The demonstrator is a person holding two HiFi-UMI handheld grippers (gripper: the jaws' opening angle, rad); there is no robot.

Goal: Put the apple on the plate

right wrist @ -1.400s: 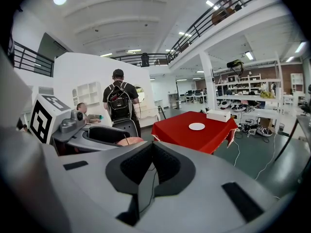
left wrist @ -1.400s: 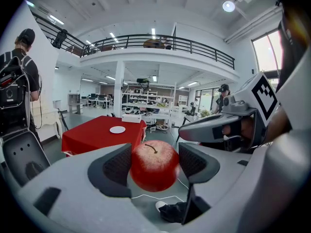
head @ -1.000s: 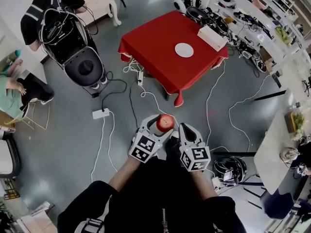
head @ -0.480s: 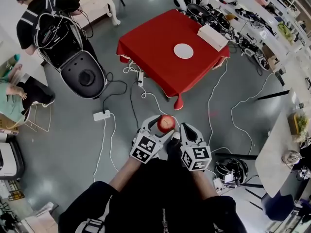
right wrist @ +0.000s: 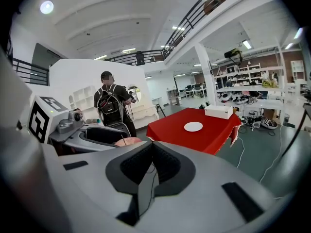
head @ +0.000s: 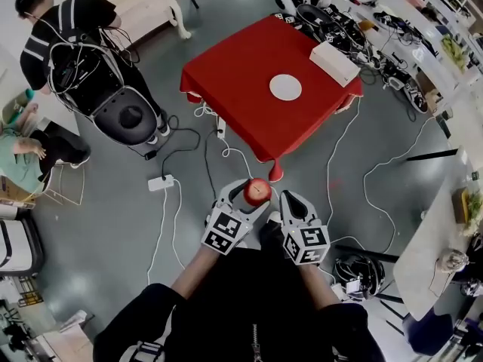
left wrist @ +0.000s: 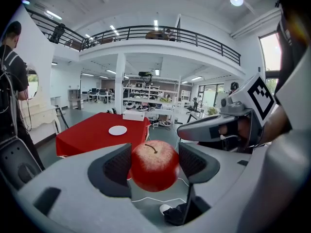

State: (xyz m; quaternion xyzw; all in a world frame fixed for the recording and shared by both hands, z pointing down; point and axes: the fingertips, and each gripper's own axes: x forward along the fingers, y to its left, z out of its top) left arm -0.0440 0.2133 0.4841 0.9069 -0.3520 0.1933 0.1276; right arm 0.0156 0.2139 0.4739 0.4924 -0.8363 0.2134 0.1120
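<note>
Apple [head: 257,191] is clamped stem-up btwn the jaws of the left hand-held gripper [left wrist: 154,165], over the grey floor [head: 113,202], well apart from the red tabletop [head: 241,81]. Right hand-held gripper [right wrist: 150,166] is carried just beside it, jaws closed together w/ nothing btwn them. White plate [head: 285,87] is seen approx. mid-tabletop, white box [head: 334,63] near it
</note>
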